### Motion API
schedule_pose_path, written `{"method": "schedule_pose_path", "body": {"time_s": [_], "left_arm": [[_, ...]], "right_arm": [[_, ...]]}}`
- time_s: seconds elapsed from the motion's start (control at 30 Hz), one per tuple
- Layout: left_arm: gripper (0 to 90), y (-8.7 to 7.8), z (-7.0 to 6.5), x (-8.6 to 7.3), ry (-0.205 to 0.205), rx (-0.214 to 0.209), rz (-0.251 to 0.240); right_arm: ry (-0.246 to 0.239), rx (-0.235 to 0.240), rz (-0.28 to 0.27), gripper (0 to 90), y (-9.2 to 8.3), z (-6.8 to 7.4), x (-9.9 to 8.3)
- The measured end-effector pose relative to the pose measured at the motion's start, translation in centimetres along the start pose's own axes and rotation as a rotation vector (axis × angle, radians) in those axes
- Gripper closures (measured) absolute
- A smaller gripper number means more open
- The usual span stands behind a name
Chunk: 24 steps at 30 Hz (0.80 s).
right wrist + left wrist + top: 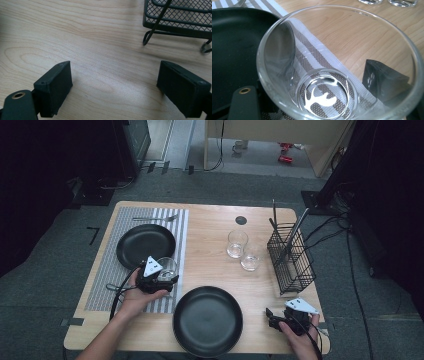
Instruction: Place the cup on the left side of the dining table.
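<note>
1. Left gripper (167, 279): jaws clamped on a clear glass (337, 65), one jaw outside its wall, the other seen through the far side; glass tipped toward the camera in the left gripper view, base over the striped placemat (312, 50).
2. In the high view that glass (166, 267) sits at the jaws, on the placemat's right edge, just beside the far black plate (145, 245).
3. Left hand (137, 295) wraps the gripper body from below.
4. Right gripper (115, 85): jaws wide apart, nothing between them, bare wood surface (87, 37) underneath.
5. Ahead of the right jaws: black wire cutlery basket (180, 15), near, not touching.
6. High view: right gripper (271, 316) low at the surface's near right corner, near black plate (207, 320) just to its left.
7. Two more glasses (236, 243) stand between the left jaws and the basket (290, 257), well apart from both grippers.
8. A fork (155, 218) lies beyond the far plate.
</note>
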<state>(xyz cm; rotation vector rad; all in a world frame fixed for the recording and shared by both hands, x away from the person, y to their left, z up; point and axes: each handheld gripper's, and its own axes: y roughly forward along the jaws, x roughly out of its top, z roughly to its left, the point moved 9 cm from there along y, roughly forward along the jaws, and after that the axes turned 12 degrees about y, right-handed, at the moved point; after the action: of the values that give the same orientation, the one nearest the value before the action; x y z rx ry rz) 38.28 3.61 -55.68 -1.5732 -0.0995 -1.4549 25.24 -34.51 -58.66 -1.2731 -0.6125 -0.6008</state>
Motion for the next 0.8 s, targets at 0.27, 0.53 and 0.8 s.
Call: {"method": "schedule_pose_path", "body": {"time_s": [0.27, 0.53, 0.8], "left_arm": [[12.4, -1.2, -0.2, 0.5, -0.041, -0.053, -0.029], [10.2, -3.2, 0.3, 1.3, -0.081, -0.048, -0.078], [10.2, -6.2, 1.2, 2.4, -0.078, -0.029, -0.15]], "right_arm": [[0.001, 0.0, 0.0, 12.0, 0.0, 0.0, 0.0], [0.001, 0.0, 0.0, 12.0, 0.0, 0.0, 0.0], [0.007, 0.001, -0.001, 12.0, 0.0, -0.1, 0.0]]}}
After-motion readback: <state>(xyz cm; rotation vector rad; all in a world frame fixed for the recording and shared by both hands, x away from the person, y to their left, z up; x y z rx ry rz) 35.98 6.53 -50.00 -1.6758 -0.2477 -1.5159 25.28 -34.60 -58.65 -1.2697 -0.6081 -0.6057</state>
